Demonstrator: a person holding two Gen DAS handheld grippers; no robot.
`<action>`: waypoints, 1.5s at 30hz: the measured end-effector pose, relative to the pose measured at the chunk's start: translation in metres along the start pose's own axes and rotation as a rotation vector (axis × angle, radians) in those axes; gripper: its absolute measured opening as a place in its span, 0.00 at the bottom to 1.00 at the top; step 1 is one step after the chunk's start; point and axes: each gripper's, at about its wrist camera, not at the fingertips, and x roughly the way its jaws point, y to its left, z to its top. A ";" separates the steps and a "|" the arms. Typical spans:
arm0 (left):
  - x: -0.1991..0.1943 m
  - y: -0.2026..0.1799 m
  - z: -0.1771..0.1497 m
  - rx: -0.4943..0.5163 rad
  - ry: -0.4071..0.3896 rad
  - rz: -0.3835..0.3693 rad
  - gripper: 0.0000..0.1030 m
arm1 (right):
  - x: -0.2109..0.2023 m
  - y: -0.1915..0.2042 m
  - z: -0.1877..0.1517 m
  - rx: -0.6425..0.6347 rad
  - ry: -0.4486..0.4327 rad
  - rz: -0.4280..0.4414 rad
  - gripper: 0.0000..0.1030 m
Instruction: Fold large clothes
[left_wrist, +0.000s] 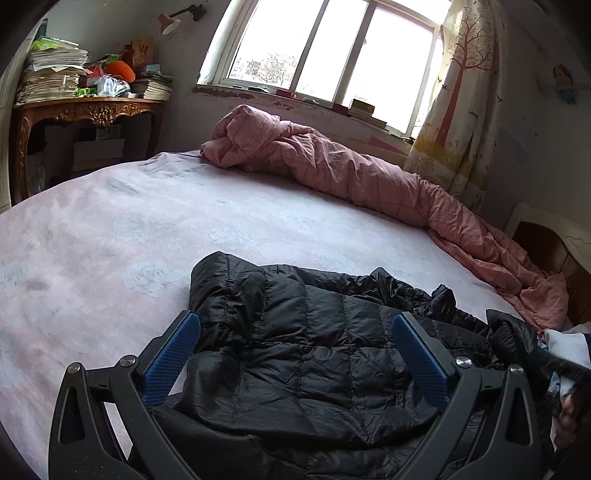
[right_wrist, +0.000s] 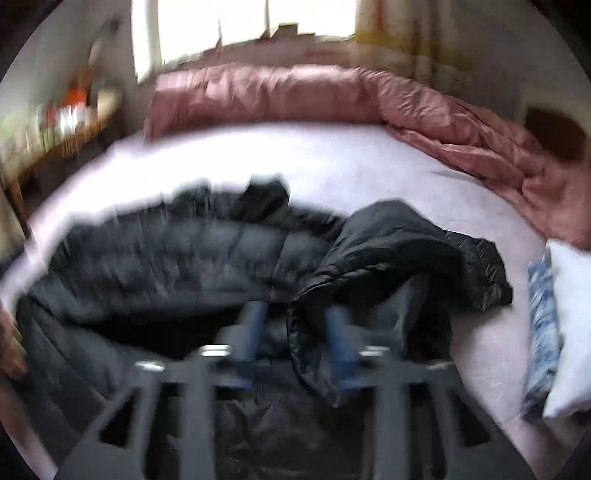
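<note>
A black quilted puffer jacket (left_wrist: 332, 295) lies crumpled on the pale pink bed sheet (left_wrist: 110, 229). My left gripper (left_wrist: 295, 322) hovers just over its near part, blue pads wide apart and pressing on nothing. The right wrist view is blurred. There the jacket (right_wrist: 166, 251) spreads across the sheet (right_wrist: 332, 158), with a raised fold (right_wrist: 388, 240) on its right. My right gripper (right_wrist: 295, 328) sits low over the jacket with its blue fingers (right_wrist: 255, 325) apart. The edge of that fold hangs loosely between them, not pinched.
A rumpled pink quilt (left_wrist: 351, 166) runs along the far side of the bed (right_wrist: 295, 92). A carved wooden table (left_wrist: 85, 110) piled with papers stands at the back left. White and blue cloth (right_wrist: 554, 314) lies at the right. A hand (right_wrist: 11, 343) shows at the left edge.
</note>
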 end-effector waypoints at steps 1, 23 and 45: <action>0.000 0.000 0.000 0.001 -0.001 0.001 1.00 | -0.010 -0.010 0.001 0.053 -0.044 0.020 0.68; 0.007 0.001 -0.001 -0.003 0.035 -0.003 1.00 | 0.052 -0.193 -0.030 0.802 -0.098 -0.024 0.67; -0.009 -0.027 -0.005 0.131 -0.050 0.033 1.00 | 0.012 -0.143 0.000 0.570 -0.229 0.154 0.01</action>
